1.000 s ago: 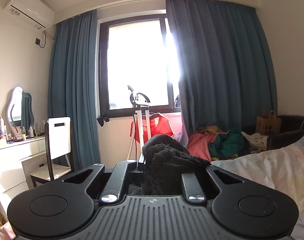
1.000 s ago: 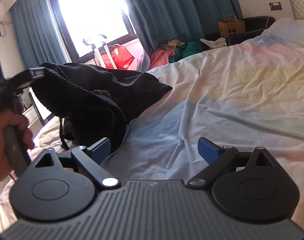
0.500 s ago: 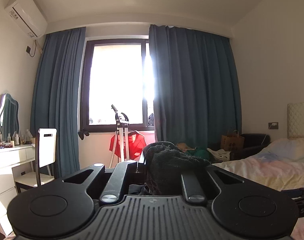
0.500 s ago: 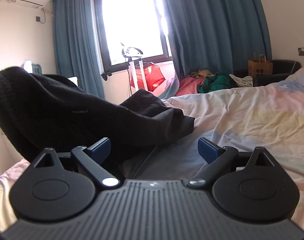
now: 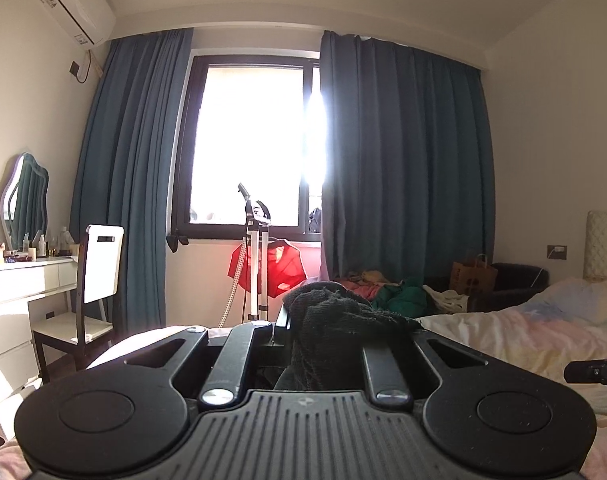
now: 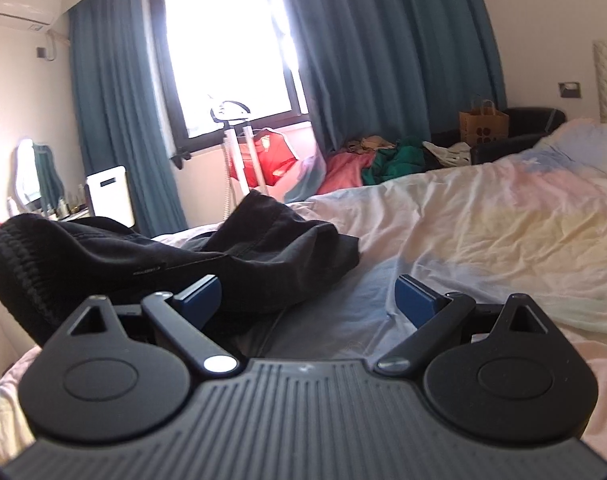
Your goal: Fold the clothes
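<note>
Centrally, a black garment is seen clamped in the left gripper, its ribbed edge bunched over the narrowed fingers and raised above the bed; in the right view, the garment is draped from upper left down onto the bed; the right gripper is held wide, nothing between its blue pads, just beside the cloth.

Garment lies on the bed, left of the right gripper; a chair stands before the desk, left of the window.
</note>
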`<state>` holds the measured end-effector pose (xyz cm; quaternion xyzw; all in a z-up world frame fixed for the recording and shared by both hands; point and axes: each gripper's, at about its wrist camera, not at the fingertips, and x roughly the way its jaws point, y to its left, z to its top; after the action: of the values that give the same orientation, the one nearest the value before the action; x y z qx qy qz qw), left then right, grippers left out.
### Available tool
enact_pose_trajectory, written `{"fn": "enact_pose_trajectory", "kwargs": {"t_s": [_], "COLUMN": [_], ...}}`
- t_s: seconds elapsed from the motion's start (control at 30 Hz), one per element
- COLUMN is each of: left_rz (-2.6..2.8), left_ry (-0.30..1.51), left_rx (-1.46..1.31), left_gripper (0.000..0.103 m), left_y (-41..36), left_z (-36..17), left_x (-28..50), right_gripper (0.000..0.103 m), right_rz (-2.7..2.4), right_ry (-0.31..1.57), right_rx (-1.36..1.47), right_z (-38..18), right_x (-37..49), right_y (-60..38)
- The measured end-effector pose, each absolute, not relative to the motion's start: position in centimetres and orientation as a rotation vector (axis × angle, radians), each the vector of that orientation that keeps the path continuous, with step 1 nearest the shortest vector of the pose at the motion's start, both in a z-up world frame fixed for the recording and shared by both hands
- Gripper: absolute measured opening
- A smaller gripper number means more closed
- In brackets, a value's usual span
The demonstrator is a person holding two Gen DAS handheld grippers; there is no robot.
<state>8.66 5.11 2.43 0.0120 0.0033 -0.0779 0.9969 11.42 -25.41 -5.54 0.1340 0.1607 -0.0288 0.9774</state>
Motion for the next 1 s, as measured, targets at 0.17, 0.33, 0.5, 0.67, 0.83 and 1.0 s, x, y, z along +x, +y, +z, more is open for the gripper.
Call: {"fn": "enact_pose_trajectory", "kwargs": {"t_s": [0.17,0.33,0.5,0.67,0.83,1.0], "left_rz": [-0.258,-0.450,-0.607,-0.690,-0.700,-0.713], "left_ry": [-0.035,0.011,0.174,0.314,0.319,0.324], "left_rx": [0.051,0.182,0.364,0.498,0.543,0.615], "left_gripper": [0.014,0.015,0.016,0.020,0.031,0.097], "left_y": [-2.9,-13.9,-23.8,-26.7,-25.8,-23.8], "left_z": [3.7,0.8,-6.8,-13.0,-14.2,-12.7], "left_x": [11.3,12.9,14.8,16.8,16.9,13.8], "right_gripper": [0.095,0.095,0.095,0.095,0.095,0.095], "right_rz": [-0.249,-0.399,-0.523,-0.484,-0.435,-0.369], "right_ry": [0.398,0.343,0.260,0.314,0.359,0.372], "right_rx": [0.369,0.499,0.660,0.731,0.783,0.740], "right_z": [-6.5,-6.9,-8.3,-10.1,-11.0,-10.6], "right_x": [11.7,10.5,9.2,10.6,11.9,12.1], "right_y": [-30.1,-36.4,-42.1,-43.6,-43.7,-42.2]}}
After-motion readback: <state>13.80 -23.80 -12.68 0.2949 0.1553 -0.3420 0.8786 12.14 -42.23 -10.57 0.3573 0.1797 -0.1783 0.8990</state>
